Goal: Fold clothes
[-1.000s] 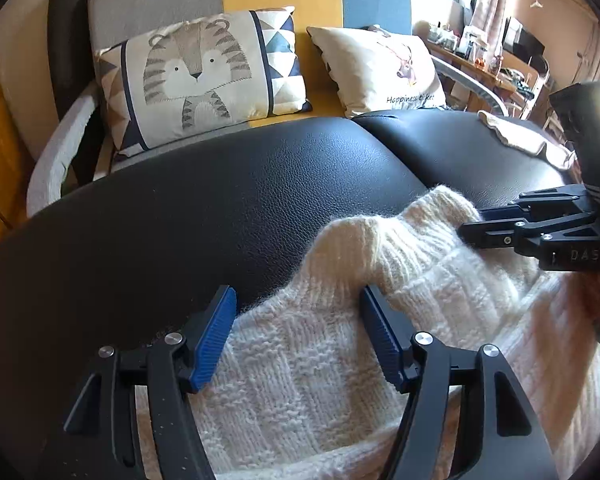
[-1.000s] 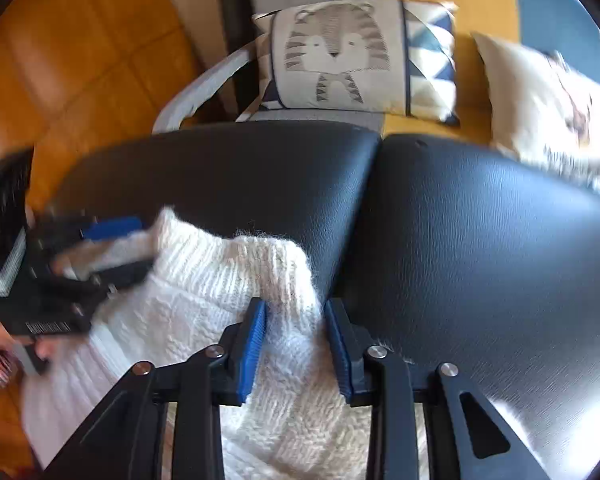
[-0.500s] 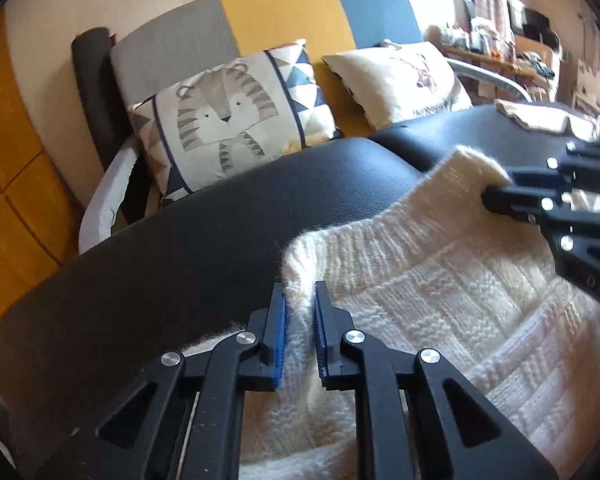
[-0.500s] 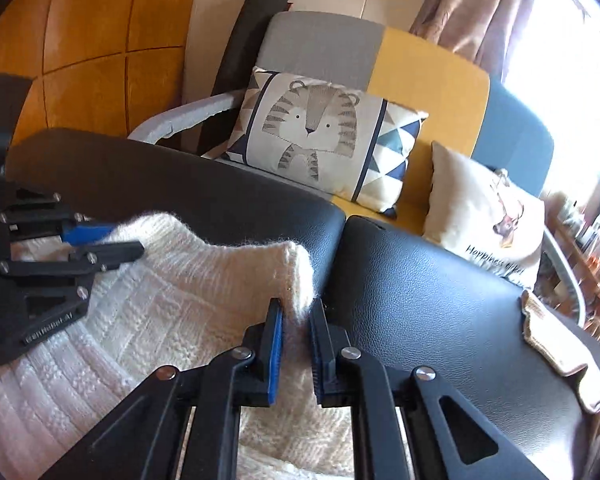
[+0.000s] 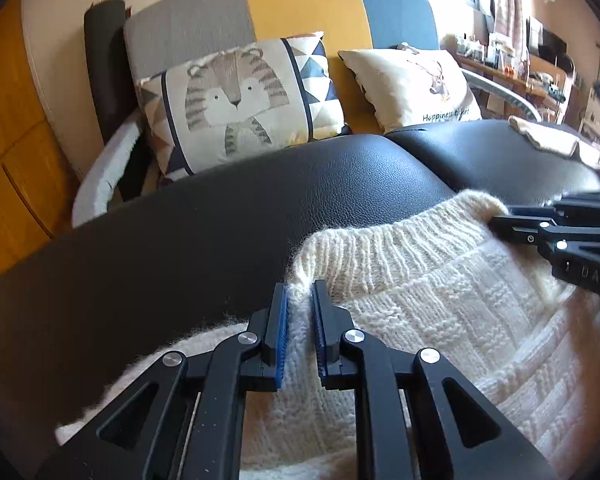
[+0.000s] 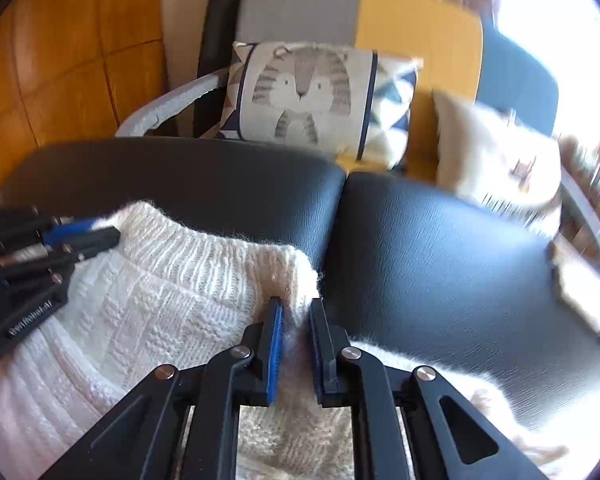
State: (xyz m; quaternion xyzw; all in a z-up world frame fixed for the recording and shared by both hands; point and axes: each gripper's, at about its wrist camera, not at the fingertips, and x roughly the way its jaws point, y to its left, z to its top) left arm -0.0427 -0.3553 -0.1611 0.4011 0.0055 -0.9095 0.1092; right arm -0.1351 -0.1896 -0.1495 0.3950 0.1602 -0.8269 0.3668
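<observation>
A cream knitted sweater (image 5: pixel 440 312) lies on a black leather surface (image 5: pixel 180 248) with its ribbed hem lifted. My left gripper (image 5: pixel 299 296) is shut on the hem's left corner. My right gripper (image 6: pixel 296 308) is shut on the hem's right corner, and the sweater (image 6: pixel 152 300) spreads to its left. The right gripper also shows at the right edge of the left wrist view (image 5: pixel 500 220), and the left gripper at the left edge of the right wrist view (image 6: pixel 112 232). The hem is stretched between the two.
A tiger-print cushion (image 5: pixel 240 100) and a cream cushion (image 5: pixel 412 80) lean on a grey, yellow and blue sofa back (image 5: pixel 300 4) behind the leather surface. A folded cream cloth (image 5: pixel 548 140) lies at the far right. A seam (image 6: pixel 336 216) splits the leather pads.
Both grippers have closed on the sweater's hem corners and lifted it. They have moved apart, pulling the hem straight between them.
</observation>
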